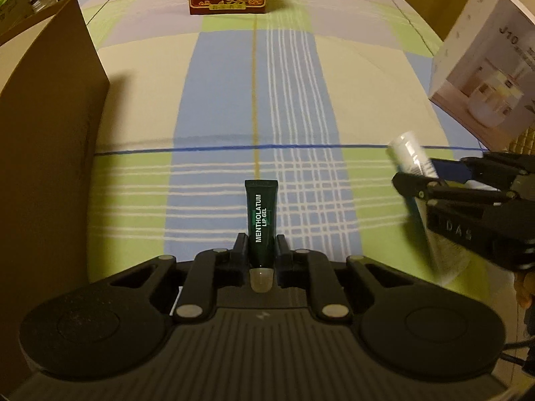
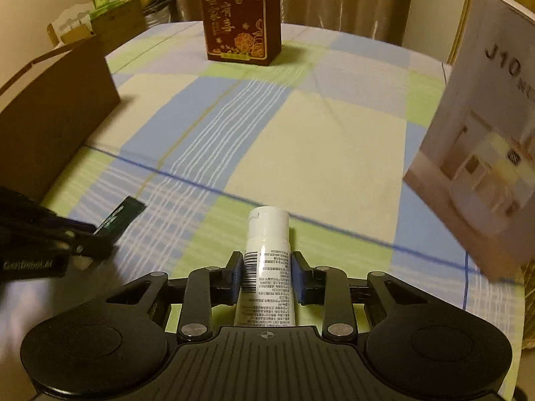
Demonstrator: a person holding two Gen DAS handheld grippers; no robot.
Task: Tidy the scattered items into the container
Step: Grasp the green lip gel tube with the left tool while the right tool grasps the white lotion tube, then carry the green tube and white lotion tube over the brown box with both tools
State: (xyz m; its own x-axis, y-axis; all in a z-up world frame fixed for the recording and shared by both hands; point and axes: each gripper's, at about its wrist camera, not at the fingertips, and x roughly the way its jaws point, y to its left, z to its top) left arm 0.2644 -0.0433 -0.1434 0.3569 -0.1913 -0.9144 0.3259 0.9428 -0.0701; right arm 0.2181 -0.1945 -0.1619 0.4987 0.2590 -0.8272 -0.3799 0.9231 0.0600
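My left gripper (image 1: 261, 245) is shut on a dark green lip gel tube (image 1: 261, 220), whose flat end points away from me over the checked cloth. The same green tube (image 2: 120, 217) shows at the left of the right wrist view, in the left gripper (image 2: 88, 242). My right gripper (image 2: 265, 267) is shut on a white tube (image 2: 267, 267) with a barcode and a white cap pointing forward. In the left wrist view the white tube (image 1: 413, 163) sits in the right gripper (image 1: 421, 175) at the right edge. A brown cardboard box (image 1: 43, 133) stands close on the left.
A dark red box with gold flowers (image 2: 239, 20) stands upright at the far side of the table. A white product box (image 2: 481, 153) leans at the right. The checked tablecloth (image 2: 301, 127) lies between them. Bags and cartons (image 2: 100, 16) sit beyond the table's far left.
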